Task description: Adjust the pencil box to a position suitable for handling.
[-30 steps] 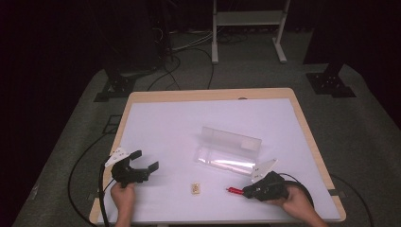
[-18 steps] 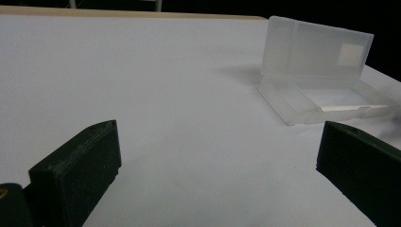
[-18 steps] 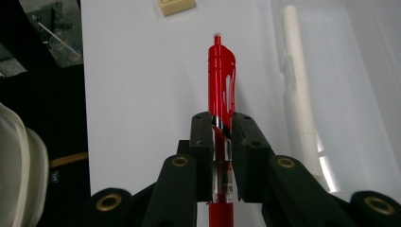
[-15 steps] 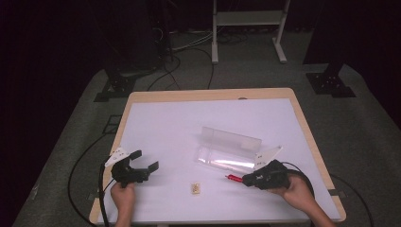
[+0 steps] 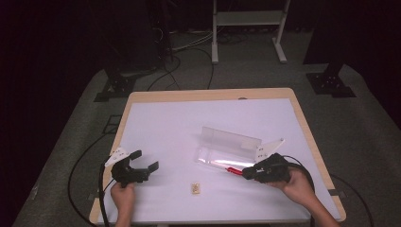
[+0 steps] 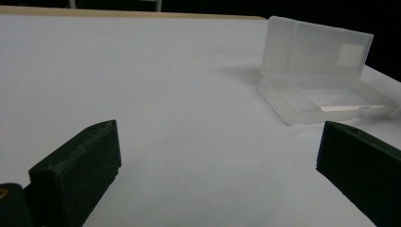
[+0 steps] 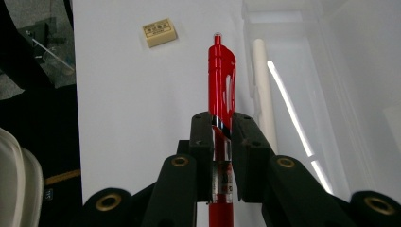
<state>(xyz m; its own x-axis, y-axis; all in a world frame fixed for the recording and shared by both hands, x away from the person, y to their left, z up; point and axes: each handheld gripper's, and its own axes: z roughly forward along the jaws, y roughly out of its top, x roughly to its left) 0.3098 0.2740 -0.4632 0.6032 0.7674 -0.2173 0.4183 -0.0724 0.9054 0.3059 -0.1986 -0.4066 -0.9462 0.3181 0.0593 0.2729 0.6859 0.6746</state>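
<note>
Since a second ago my right gripper has carried the red pen away from the table's near edge and up toward the clear plastic case, so the pen's far end now sits right at the case's near rim. My left gripper has stayed where it was, near the front left corner of the table.

In the right gripper view the two black jaws are pinched together on the pen, gripping it partway along its barrel. The clip end and its small button point away from me, out past the jaws. The pen lies alongside the open tray of the case, just beside its pale rim. I cannot tell whether it touches that rim.

The case lies open near the middle of the table, its lid standing up on the far side. In the left gripper view I see it off to the right, with a pale label on the lid.

My left gripper has its jaws spread wide, with nothing between them, over bare white tabletop.

A small tan eraser lies on the table between my two hands, near the front edge, well apart from the case. It also shows in the right gripper view, off to the left of the pen.
</note>
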